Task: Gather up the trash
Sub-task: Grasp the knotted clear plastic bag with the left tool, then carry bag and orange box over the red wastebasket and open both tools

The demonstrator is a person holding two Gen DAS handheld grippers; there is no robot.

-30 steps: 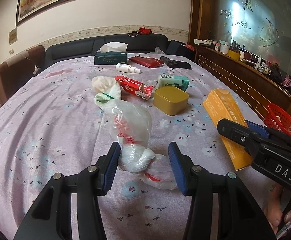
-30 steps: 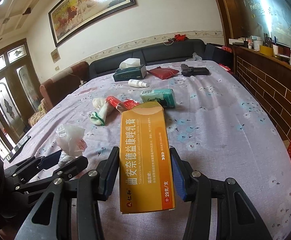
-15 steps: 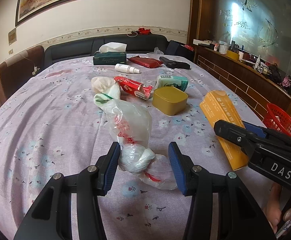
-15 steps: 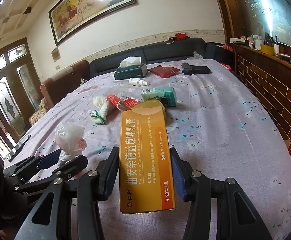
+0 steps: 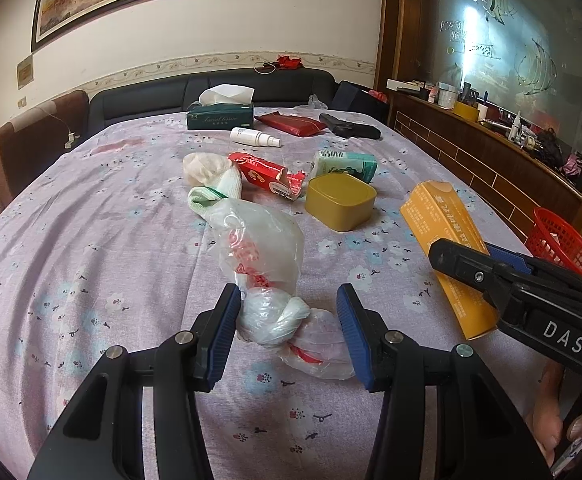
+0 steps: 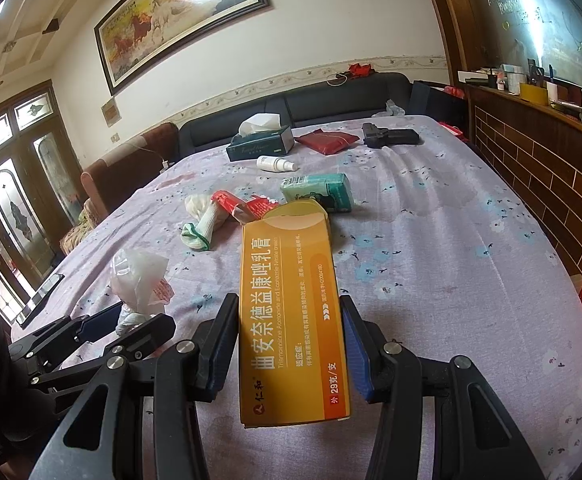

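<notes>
A knotted clear plastic bag with red print lies on the flowered tablecloth. My left gripper is shut on its knot, and both blue pads touch the plastic. In the right wrist view the bag stands up above the left gripper. My right gripper is shut on a long orange medicine box, held tilted over the table. The left wrist view shows that box and the right gripper at the right. A red mesh basket sits beyond the table's right edge.
Mid-table lie a white sock, a torn red wrapper, a yellow tin and a green tissue pack. Farther back are a spray bottle, a tissue box, a red pouch and a black case. A phone lies at the left edge.
</notes>
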